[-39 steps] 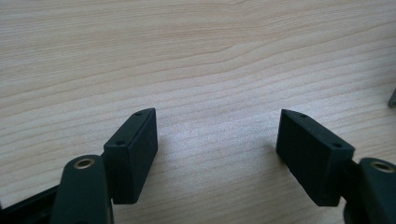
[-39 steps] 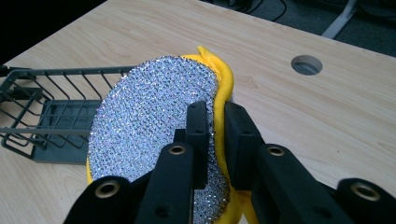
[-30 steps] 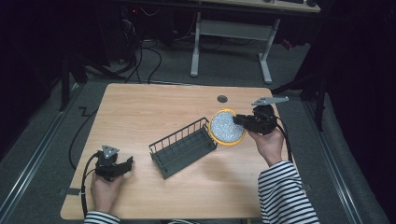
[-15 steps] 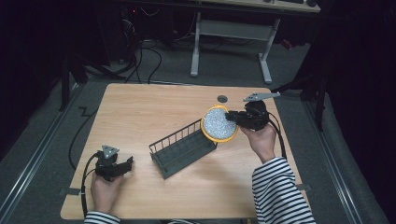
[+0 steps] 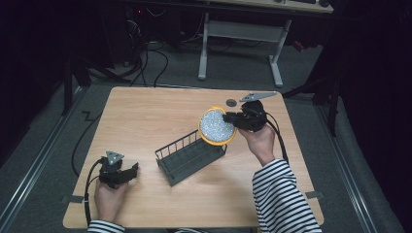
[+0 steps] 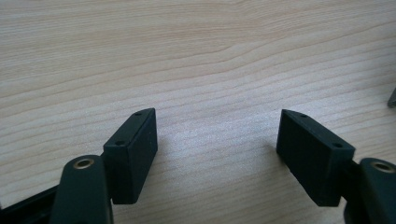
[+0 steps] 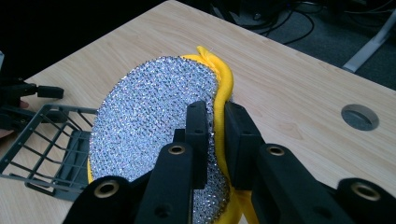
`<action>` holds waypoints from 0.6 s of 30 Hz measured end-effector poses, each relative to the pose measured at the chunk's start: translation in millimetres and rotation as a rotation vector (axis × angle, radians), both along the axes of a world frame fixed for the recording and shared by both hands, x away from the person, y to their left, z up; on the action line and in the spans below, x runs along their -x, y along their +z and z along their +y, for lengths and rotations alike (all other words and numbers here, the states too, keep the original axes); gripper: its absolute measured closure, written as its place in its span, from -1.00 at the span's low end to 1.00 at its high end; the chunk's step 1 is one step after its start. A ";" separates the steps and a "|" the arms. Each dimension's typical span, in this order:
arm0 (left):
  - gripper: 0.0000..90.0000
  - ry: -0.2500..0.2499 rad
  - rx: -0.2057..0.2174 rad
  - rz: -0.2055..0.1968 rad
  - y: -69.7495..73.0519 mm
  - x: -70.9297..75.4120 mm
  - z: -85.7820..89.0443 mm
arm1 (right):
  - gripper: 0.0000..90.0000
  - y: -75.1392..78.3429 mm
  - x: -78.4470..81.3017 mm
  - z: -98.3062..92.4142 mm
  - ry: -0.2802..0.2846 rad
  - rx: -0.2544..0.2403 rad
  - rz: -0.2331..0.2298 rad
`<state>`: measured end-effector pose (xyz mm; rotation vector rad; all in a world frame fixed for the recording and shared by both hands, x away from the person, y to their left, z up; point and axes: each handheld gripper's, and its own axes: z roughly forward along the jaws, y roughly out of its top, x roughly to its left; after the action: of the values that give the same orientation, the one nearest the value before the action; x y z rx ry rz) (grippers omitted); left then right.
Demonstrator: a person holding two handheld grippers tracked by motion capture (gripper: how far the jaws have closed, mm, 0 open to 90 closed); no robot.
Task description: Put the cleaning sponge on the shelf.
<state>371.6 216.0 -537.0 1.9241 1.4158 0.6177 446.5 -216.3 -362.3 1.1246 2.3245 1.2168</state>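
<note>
Basket (image 5: 190,157): dark wire rack sitting near the middle of the table (image 5: 145,121), nothing showing inside it; its long axis is running from the near left up toward the far right.
Scrubber (image 5: 217,127): round pad, glittery silver face with a yellow rim, hanging in the air just above the basket's far-right end, clear of the tabletop.
Scrubber facing: it is standing on edge and tilted, silver face turning toward the left side of the table and the basket, yellow back toward the right hand.
Right gripper (image 5: 232,118): jaws are pinching nearly shut on the scrubber's rim, one pad on the silver face (image 7: 154,116), the other on the yellow back.
Left gripper (image 5: 127,172): jaws are standing well apart with nothing between them, resting low over bare wood (image 6: 196,70) near the table's near-left corner.
Open room: wide bare wood is lying between the left gripper and the basket, and along the far-left part of the table.
Edges: the right gripper is working near the far-right corner, beside a round cable hole (image 5: 231,102) by the far edge.
</note>
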 end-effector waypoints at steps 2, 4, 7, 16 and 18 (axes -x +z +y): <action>-0.34 -0.001 -0.001 0.000 0.0 -0.1 0.1 | 0.80 -0.9 -2.1 4.6 0.004 0.000 0.002; -0.34 -0.002 -0.001 0.000 0.0 -0.1 0.1 | 0.80 -2.5 -4.4 9.2 0.011 0.001 0.004; -0.35 -0.001 0.000 0.000 0.0 0.0 0.0 | 0.80 -6.4 -7.9 16.2 0.022 0.004 0.005; -0.35 -0.002 -0.001 0.000 0.0 -0.1 0.1 | 0.80 -21.0 -15.4 36.2 0.051 0.002 0.025; -0.35 -0.003 -0.001 0.000 0.0 -0.1 0.1 | 0.80 -22.7 -16.3 38.1 0.055 -0.001 0.025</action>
<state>371.7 216.1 -537.0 1.9263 1.4129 0.6177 462.8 -178.3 -385.0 1.0884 2.3889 1.2294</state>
